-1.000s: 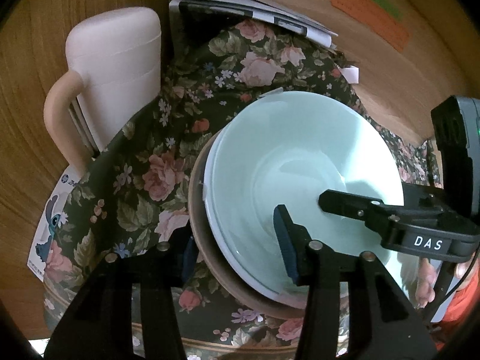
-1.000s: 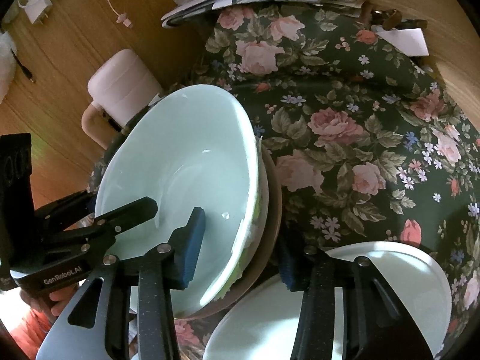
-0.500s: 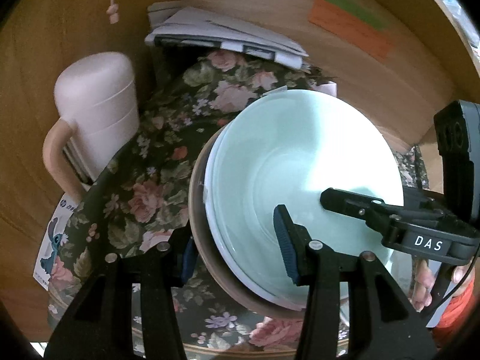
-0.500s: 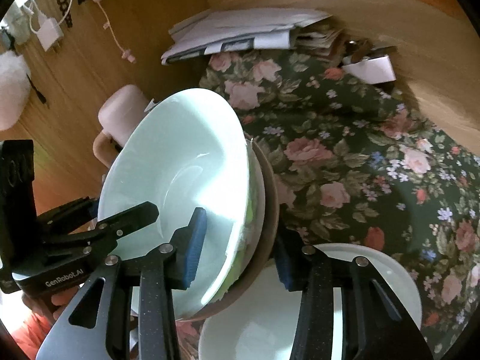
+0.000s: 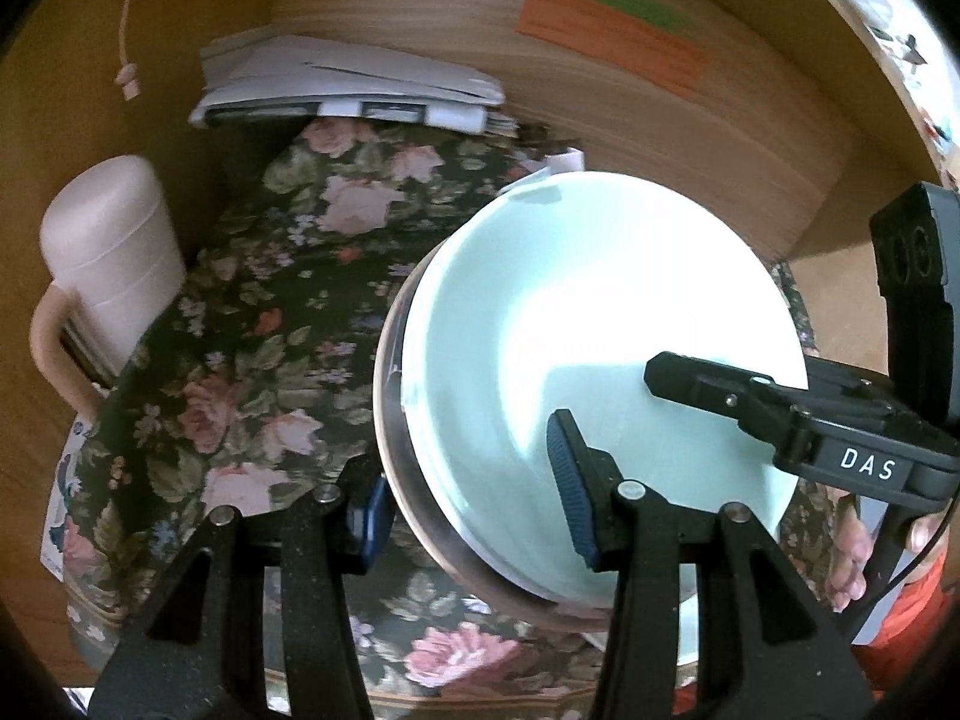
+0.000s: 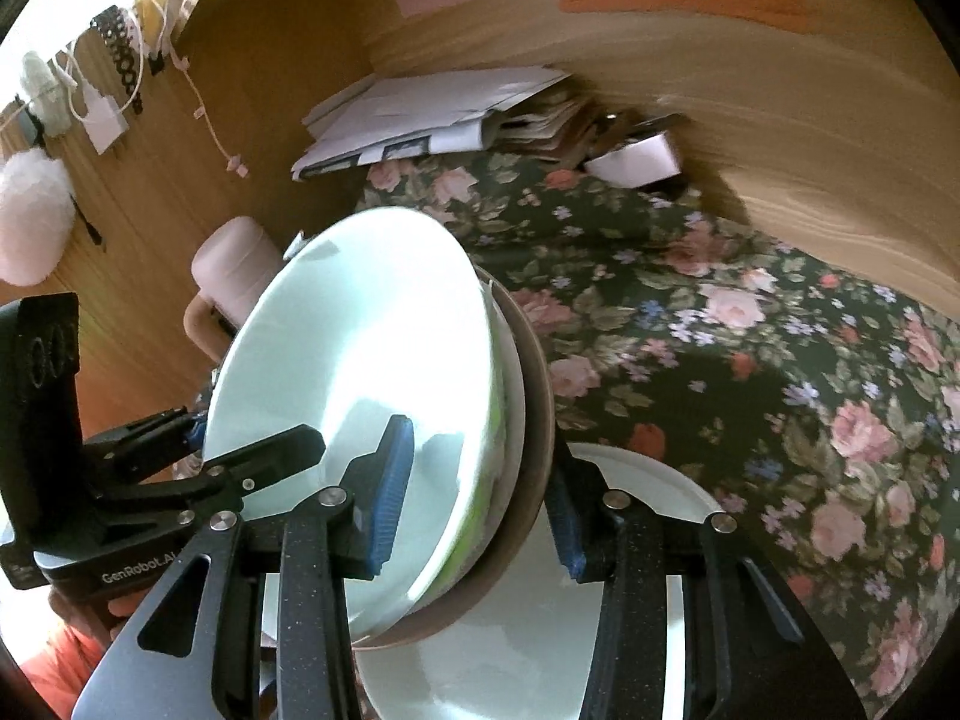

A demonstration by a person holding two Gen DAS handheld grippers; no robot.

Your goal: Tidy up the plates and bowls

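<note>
A pale mint bowl [image 5: 600, 300] [image 6: 372, 348] sits nested in white dishes inside a brown bowl [image 5: 385, 402] [image 6: 534, 372], forming one tilted stack held above the floral cloth. My left gripper [image 5: 474, 504] is shut on the stack's near rim, one pad inside the mint bowl and one under the brown bowl. My right gripper [image 6: 477, 498] is shut on the opposite rim in the same way. Each gripper shows in the other's view, at the far side of the stack. A white plate [image 6: 630, 630] lies on the cloth under the stack.
The table with the floral cloth [image 5: 252, 360] [image 6: 750, 330] is boxed in by wooden walls. A pink lidded jug [image 5: 108, 252] [image 6: 234, 264] stands at the left and a pile of papers [image 5: 348, 90] [image 6: 432, 114] at the back. Coloured notes [image 5: 606, 42] are stuck on the wall.
Both grippers have risen together with the stack still clamped. The cloth, jug and papers have dropped away, and more of the back wall shows.
</note>
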